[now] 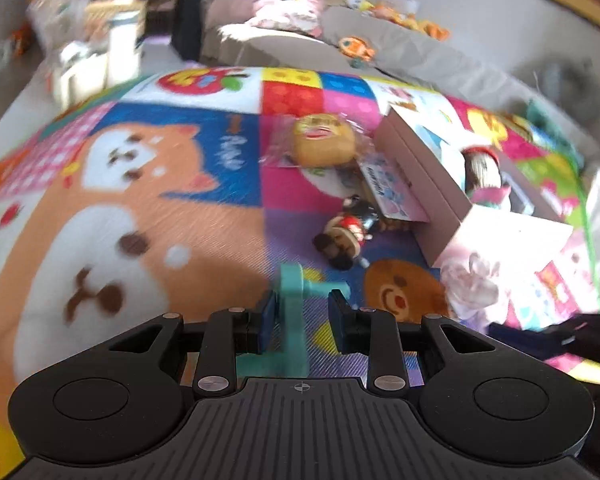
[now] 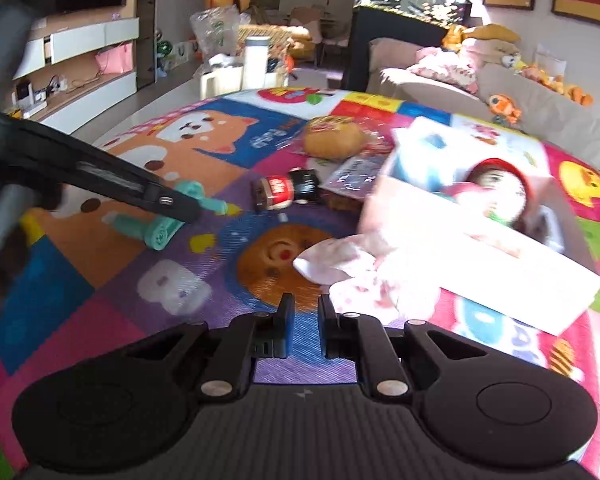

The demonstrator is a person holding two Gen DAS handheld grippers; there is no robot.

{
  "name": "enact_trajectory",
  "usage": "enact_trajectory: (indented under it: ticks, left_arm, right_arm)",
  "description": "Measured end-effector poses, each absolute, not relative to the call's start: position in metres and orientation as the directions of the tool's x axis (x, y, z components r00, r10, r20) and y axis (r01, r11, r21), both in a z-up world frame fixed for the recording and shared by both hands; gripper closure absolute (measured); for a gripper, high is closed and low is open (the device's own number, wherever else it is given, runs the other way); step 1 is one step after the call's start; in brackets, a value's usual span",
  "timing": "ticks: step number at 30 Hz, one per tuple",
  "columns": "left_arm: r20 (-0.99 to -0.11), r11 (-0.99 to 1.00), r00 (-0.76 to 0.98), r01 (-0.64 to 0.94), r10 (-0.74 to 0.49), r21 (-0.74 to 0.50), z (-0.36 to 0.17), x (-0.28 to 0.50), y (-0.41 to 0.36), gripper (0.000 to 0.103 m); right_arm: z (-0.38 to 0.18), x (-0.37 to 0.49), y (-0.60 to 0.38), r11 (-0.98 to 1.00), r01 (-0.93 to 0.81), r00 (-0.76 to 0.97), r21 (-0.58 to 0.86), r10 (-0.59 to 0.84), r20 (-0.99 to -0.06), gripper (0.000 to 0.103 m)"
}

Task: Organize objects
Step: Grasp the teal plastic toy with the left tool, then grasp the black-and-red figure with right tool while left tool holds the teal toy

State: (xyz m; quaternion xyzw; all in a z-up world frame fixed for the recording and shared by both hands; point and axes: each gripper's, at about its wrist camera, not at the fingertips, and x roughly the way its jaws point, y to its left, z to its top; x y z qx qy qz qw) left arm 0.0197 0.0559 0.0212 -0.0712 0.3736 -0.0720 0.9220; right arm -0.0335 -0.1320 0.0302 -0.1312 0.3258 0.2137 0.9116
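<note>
Left wrist view first: the left gripper (image 1: pixel 302 316) has a teal plastic toy with a round post and a side arm (image 1: pixel 296 300) between its blue pads; the left-hand pad sits against the toy, a gap shows at the other, so I cannot tell whether it is truly pinched. Below lies the colourful cartoon-print play mat (image 1: pixel 148 208), blurred across this view. Ahead on the mat lies a small black-and-red figurine (image 1: pixel 348 232) on its side, and beyond it a round yellow-brown plush in a clear plastic wrap (image 1: pixel 322 142). To the right stands an open pale cardboard box (image 1: pixel 428 184) with a doll in a red cap (image 1: pixel 482 164) inside, and a crumpled pink-and-white cloth (image 1: pixel 474 284) lies at the box's near corner. Over to the right wrist view: the right gripper (image 2: pixel 303 312) has its fingers drawn close together with nothing between them, hanging over the mat (image 2: pixel 100 264). The pink cloth (image 2: pixel 340 264) sits just ahead and to the right, apart from the pads. On the left the other gripper's black arm (image 2: pixel 112 184) reaches down across the teal toy (image 2: pixel 160 228). The figurine (image 2: pixel 288 190) lies further back, the wrapped plush (image 2: pixel 334 140) behind it, the box (image 2: pixel 496 264) with the doll (image 2: pixel 496 184) to the right.
</note>
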Motion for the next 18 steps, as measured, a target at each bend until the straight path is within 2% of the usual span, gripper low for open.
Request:
enact_trajectory:
  ticks: [3, 5, 7, 10, 15, 18]
  left_arm:
    - [-0.689, 0.982, 0.7, 0.162, -0.187, -0.102, 0.016, 0.018, 0.034, 0.071]
    - [-0.682, 0.978, 0.711, 0.204, -0.172, -0.034, 0.014, 0.009, 0.028, 0.073]
    - [-0.68, 0.974, 0.711, 0.226, -0.176, -0.016, 0.014, 0.001, 0.03, 0.081]
    - [-0.685, 0.973, 0.703, 0.229, -0.192, -0.038, 0.015, -0.01, 0.044, 0.085]
    - [-0.677, 0.981, 0.712, 0.18, -0.184, -0.078, 0.014, -0.02, 0.075, 0.086]
    - [-0.667, 0.977, 0.716, 0.184, -0.205, -0.103, 0.013, -0.021, 0.081, 0.086]
  right_arm:
    - [0.043, -0.034, -0.145, 0.892, -0.45, 0.711, -0.054, 0.321, -0.626, 0.087]
    - [0.052, -0.029, -0.15, 0.899, -0.438, 0.717, -0.009, 0.343, -0.607, 0.072]
    - [0.058, -0.019, -0.147, 0.901, -0.432, 0.717, 0.031, 0.363, -0.595, 0.063]
    - [0.061, 0.002, -0.13, 0.893, -0.442, 0.692, 0.086, 0.401, -0.6, 0.061]
    - [0.046, 0.054, -0.096, 0.897, -0.377, 0.607, 0.231, 0.427, -0.67, 0.056]
    - [0.031, 0.08, -0.078, 0.913, -0.311, 0.581, 0.265, 0.403, -0.707, 0.051]
